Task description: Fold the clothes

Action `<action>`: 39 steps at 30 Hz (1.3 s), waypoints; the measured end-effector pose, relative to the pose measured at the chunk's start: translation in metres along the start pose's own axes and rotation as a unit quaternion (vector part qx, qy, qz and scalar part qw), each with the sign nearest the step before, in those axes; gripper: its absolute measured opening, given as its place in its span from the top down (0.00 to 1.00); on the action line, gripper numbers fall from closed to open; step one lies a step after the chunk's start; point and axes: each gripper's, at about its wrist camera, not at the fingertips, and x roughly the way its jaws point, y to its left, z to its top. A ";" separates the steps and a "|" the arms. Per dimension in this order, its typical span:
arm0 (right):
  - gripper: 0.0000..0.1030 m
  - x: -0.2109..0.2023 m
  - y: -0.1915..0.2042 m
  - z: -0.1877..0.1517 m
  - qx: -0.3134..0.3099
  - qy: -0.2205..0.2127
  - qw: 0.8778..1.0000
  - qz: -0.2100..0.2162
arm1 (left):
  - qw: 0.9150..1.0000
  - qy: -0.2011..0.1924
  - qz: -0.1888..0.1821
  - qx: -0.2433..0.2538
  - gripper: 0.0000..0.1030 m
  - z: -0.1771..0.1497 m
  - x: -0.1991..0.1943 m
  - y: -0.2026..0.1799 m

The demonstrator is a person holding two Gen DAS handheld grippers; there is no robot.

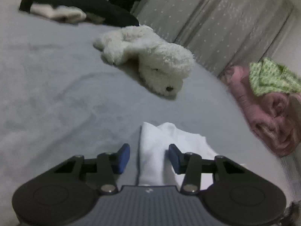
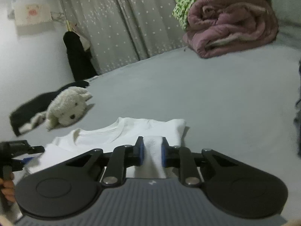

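A white T-shirt (image 2: 120,133) lies partly folded on the grey bed (image 2: 207,98). My right gripper (image 2: 152,150) is shut on a bunched fold of the shirt, held between the blue pads (image 2: 140,151). In the left wrist view a fold of the white shirt (image 1: 150,150) rises between the pads of my left gripper (image 1: 149,157), whose jaws stand apart and do not touch the cloth. The left gripper also shows at the left edge of the right wrist view (image 2: 22,150).
A white plush dog (image 1: 148,58) lies on the bed beyond the shirt; it also shows in the right wrist view (image 2: 69,109). Dark clothes (image 1: 75,1) lie at the far left. A pink blanket (image 2: 229,24) with green cloth (image 2: 184,1) sits by the starred curtain (image 2: 122,22).
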 end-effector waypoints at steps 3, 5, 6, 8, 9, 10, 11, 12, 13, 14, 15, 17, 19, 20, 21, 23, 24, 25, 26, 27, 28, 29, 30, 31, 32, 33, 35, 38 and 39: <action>0.86 -0.003 0.016 0.001 -0.043 -0.017 0.999 -0.028 | 1.000 0.013 -0.020 -0.017 0.81 0.000 0.005 0.002; 0.86 -0.004 0.024 0.002 -0.059 -0.027 0.997 -0.042 | 0.999 0.018 -0.035 -0.032 0.88 -0.001 0.008 0.009; 0.86 -0.005 0.027 0.003 -0.062 -0.030 0.997 -0.047 | 0.998 0.016 -0.040 -0.041 0.90 -0.001 0.008 0.013; 0.87 -0.006 0.033 0.006 -0.066 -0.036 0.996 -0.055 | 0.997 0.003 -0.057 -0.061 0.91 0.001 0.005 0.018; 0.87 -0.007 0.035 0.008 -0.069 -0.043 0.995 -0.055 | 0.995 -0.007 -0.064 -0.072 0.91 0.002 0.003 0.021; 0.87 -0.008 0.038 0.011 -0.073 -0.051 0.995 -0.055 | 0.994 -0.017 -0.071 -0.082 0.91 0.003 0.000 0.024; 0.87 -0.009 0.041 0.014 -0.076 -0.059 0.994 -0.054 | 0.993 -0.026 -0.074 -0.090 0.92 0.003 -0.002 0.026; 0.87 -0.008 0.044 0.017 -0.088 -0.065 0.992 -0.057 | 0.992 -0.032 -0.076 -0.097 0.92 0.003 -0.003 0.027; 0.87 -0.006 0.046 0.020 -0.102 -0.070 0.990 -0.060 | 0.993 -0.032 -0.070 -0.093 0.92 0.003 -0.001 0.026; 0.87 -0.001 0.046 0.020 -0.112 -0.068 0.989 -0.065 | 0.993 -0.032 -0.064 -0.090 0.92 0.003 0.001 0.024; 0.87 0.006 0.045 0.020 -0.121 -0.063 0.988 -0.071 | 0.994 -0.030 -0.057 -0.085 0.92 0.003 0.003 0.023; 0.87 0.028 0.039 0.014 -0.127 -0.035 0.987 -0.090 | 0.997 -0.005 -0.036 -0.073 0.90 0.000 0.013 0.021; 0.85 0.050 0.028 0.000 -0.123 -0.008 0.987 -0.099 | 0.996 0.003 -0.033 -0.077 0.88 -0.001 0.017 0.025; 0.85 0.059 0.024 -0.003 -0.117 0.014 0.988 -0.103 | 0.996 0.001 -0.034 -0.080 0.86 0.001 0.013 0.026; 0.84 0.062 0.021 -0.002 -0.109 0.024 0.988 -0.103 | 0.996 0.000 -0.034 -0.082 0.85 0.003 0.010 0.028; 0.58 0.050 0.017 0.003 -0.094 -0.006 0.991 -0.096 | 0.996 -0.007 -0.036 -0.077 0.79 0.007 0.002 0.030; 0.52 0.043 0.016 0.004 -0.089 -0.023 0.991 -0.098 | 0.997 -0.010 -0.039 -0.072 0.79 0.009 -0.004 0.030; 0.50 0.038 0.016 0.006 -0.089 -0.027 0.991 -0.098 | 0.996 -0.011 -0.048 -0.068 0.79 0.013 -0.010 0.030; 0.50 0.033 0.017 0.007 -0.091 -0.027 0.991 -0.097 | 0.996 -0.011 -0.059 -0.066 0.79 0.017 -0.017 0.030; 0.50 0.029 0.018 0.009 -0.090 -0.025 0.992 -0.091 | 0.996 -0.012 -0.069 -0.062 0.79 0.020 -0.023 0.028; 0.50 0.026 0.020 0.012 -0.088 -0.022 0.992 -0.083 | 0.996 -0.008 -0.074 -0.048 0.79 0.023 -0.029 0.024; 0.50 0.022 0.023 0.015 -0.085 -0.019 0.994 -0.072 | 0.996 -0.004 -0.079 -0.034 0.79 0.026 -0.034 0.020; 0.50 0.019 0.028 0.018 -0.084 -0.018 0.995 -0.056 | 0.996 0.000 -0.081 -0.019 0.79 0.027 -0.038 0.013; 0.50 0.015 0.033 0.020 -0.085 -0.019 0.995 -0.038 | 0.996 0.005 -0.093 -0.005 0.79 0.027 -0.042 0.008; 0.50 0.012 0.037 0.022 -0.088 -0.021 0.996 -0.022 | 0.993 0.012 -0.115 0.007 0.79 0.026 -0.044 0.003; 0.50 0.011 0.041 0.023 -0.091 -0.021 0.996 -0.010 | 0.990 0.022 -0.139 0.014 0.79 0.024 -0.043 -0.001; 0.50 0.015 0.047 0.023 -0.095 -0.014 0.995 0.006 | 0.982 0.059 -0.175 0.031 0.80 0.019 -0.034 -0.007; 0.50 0.023 0.048 0.016 -0.100 0.009 0.995 -0.002 | 0.981 0.118 -0.138 0.061 0.84 0.006 -0.014 -0.013; 0.50 0.027 0.047 0.014 -0.102 0.018 0.995 -0.009 | 0.982 0.132 -0.115 0.073 0.91 0.003 -0.008 -0.014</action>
